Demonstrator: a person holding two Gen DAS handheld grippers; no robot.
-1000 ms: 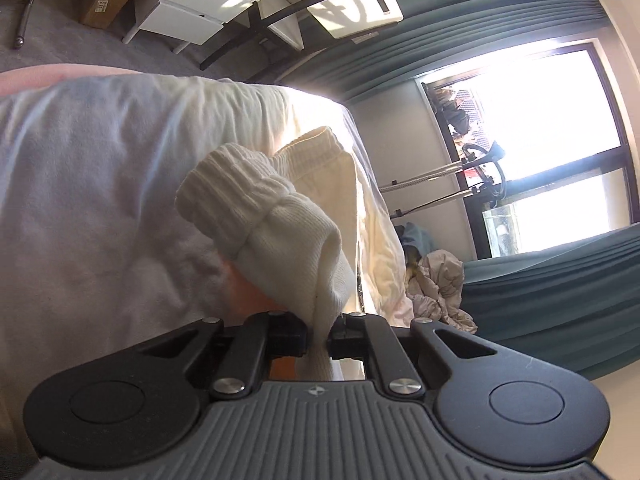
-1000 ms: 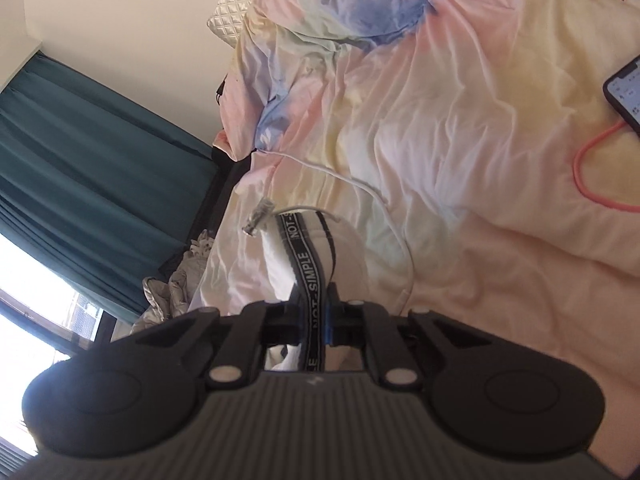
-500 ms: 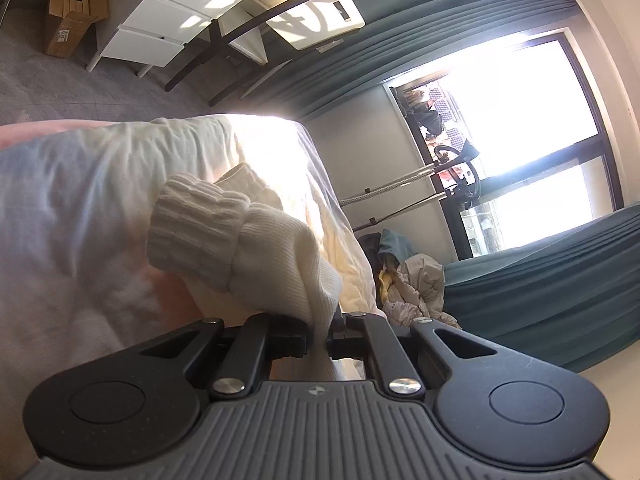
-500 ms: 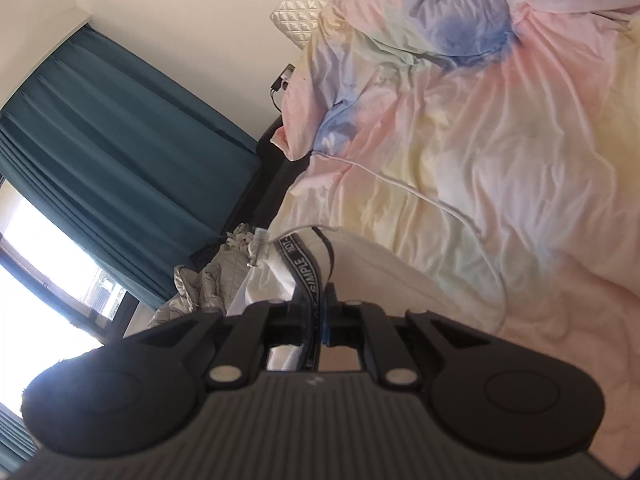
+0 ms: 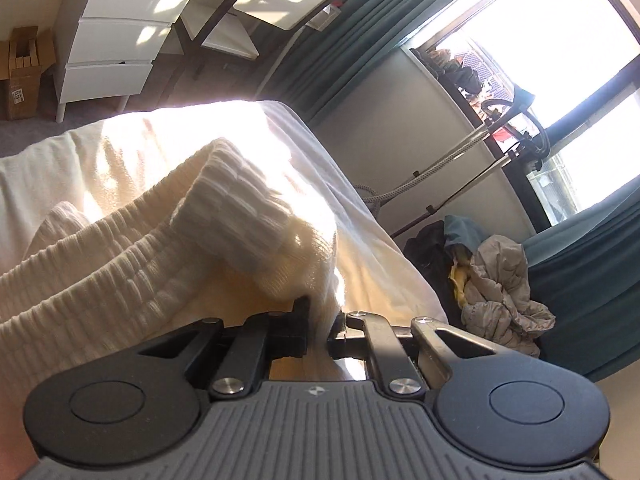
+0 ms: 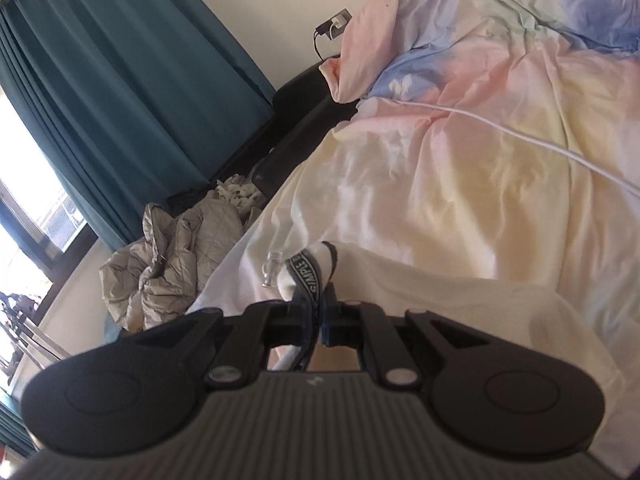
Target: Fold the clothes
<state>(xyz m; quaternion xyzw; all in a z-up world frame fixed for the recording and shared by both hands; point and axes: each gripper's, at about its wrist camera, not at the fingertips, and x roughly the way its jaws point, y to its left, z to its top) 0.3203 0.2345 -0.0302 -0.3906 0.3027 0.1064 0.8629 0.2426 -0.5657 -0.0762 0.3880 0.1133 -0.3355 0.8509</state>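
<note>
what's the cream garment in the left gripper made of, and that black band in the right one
Cream garment: looks like thick ribbed knit, soft and matte; raised ribs show at the cuff. Black band: seems a woven strap with white printed lettering; whether it stretches I cannot tell.

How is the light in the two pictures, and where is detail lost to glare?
Left wrist view: sun burns out the window and the bed edge behind the knitted garment; straight lines bend. Right wrist view: softer light, bedcover readable, window overexposed.
</note>
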